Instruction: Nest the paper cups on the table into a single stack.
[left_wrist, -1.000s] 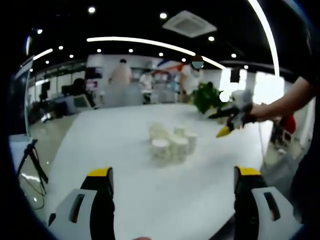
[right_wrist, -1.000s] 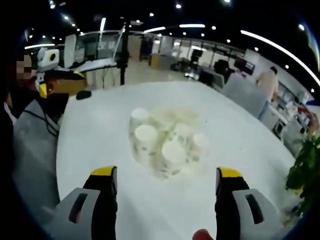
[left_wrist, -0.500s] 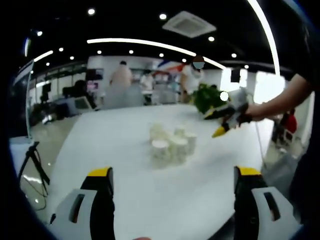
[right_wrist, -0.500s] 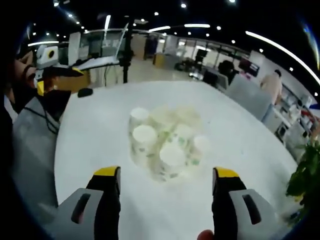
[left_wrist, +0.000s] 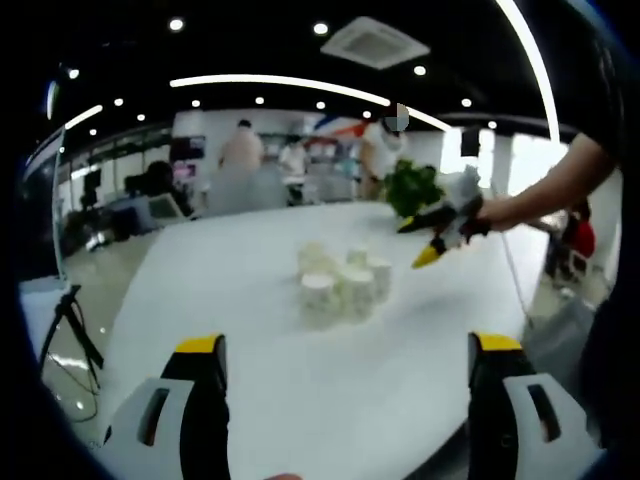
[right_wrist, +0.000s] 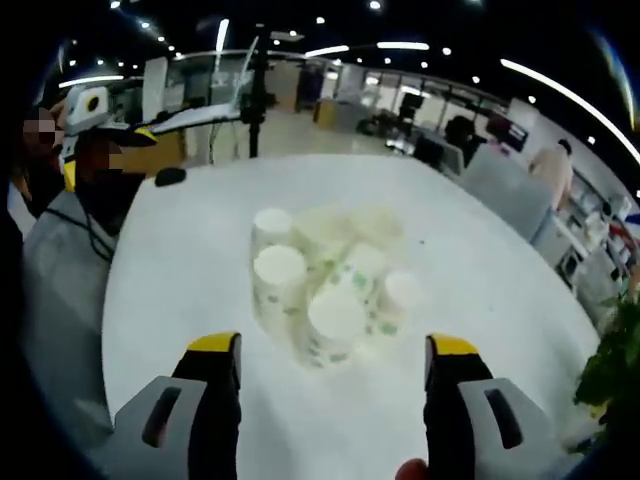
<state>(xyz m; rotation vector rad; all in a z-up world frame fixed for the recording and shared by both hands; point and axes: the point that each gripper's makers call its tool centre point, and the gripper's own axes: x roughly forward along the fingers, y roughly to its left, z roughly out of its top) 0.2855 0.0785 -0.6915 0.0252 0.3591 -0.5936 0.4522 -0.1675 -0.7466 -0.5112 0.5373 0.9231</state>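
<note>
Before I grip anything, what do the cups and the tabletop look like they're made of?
Cups: likely thin paper, matte white with a green printed pattern, upside down in a tight cluster. Tabletop: smooth white, faintly glossy, perhaps laminate; blur leaves it open.

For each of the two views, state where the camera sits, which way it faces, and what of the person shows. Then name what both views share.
Left gripper view: rides the left gripper, facing across the white table to the paper cups; the person's arm holds the right gripper.
Right gripper view: rides the right gripper, close above the cups; the person's torso at left.
Shared: cups, table.
</note>
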